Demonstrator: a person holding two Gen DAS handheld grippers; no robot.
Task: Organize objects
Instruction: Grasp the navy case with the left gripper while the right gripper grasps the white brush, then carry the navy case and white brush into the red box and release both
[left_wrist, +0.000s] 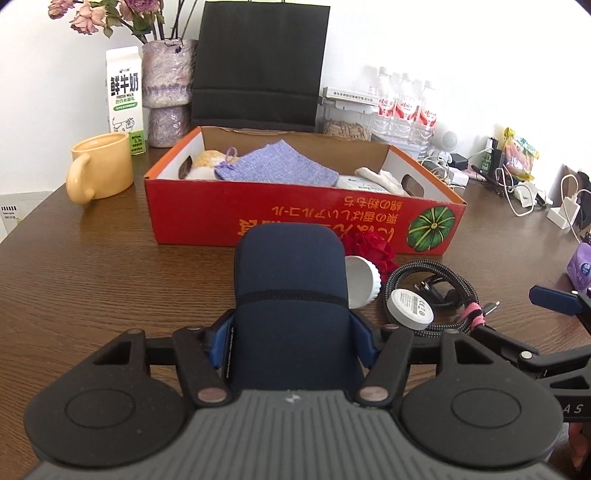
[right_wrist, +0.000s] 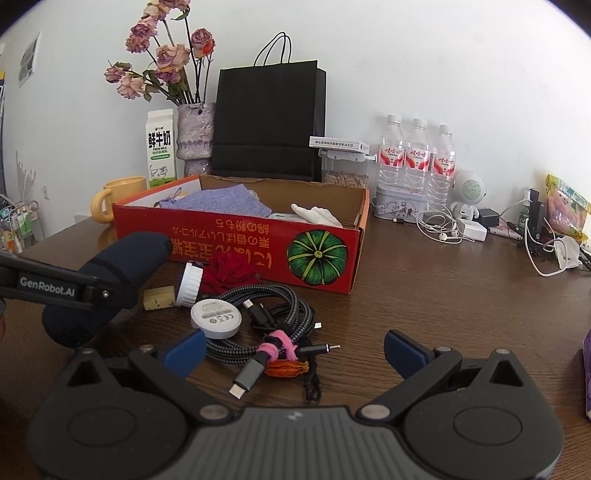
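Observation:
My left gripper (left_wrist: 291, 332) is shut on a dark navy soft case (left_wrist: 291, 280), its blue pads (left_wrist: 218, 343) pressing both sides. In the right wrist view the case (right_wrist: 122, 258) sits tilted at the left, pointing toward the red cardboard box (right_wrist: 236, 240). The box (left_wrist: 258, 218) holds a purple cloth pouch (left_wrist: 280, 166) and white items. In front of it lie a red rose (right_wrist: 231, 275), a white cap (right_wrist: 188, 284), a white round puck (right_wrist: 216, 317) and a coiled braided cable (right_wrist: 280, 299). My right gripper (right_wrist: 295, 350) stands open over the cable's plugs, holding nothing.
A yellow mug (left_wrist: 101, 168), milk carton (left_wrist: 125, 99), flower vase (left_wrist: 168, 92) and black paper bag (left_wrist: 258, 66) stand behind the box. Water bottles (right_wrist: 415, 155), chargers and earphones (right_wrist: 443, 225) crowd the back right. A cork block (right_wrist: 159, 297) lies by the cap.

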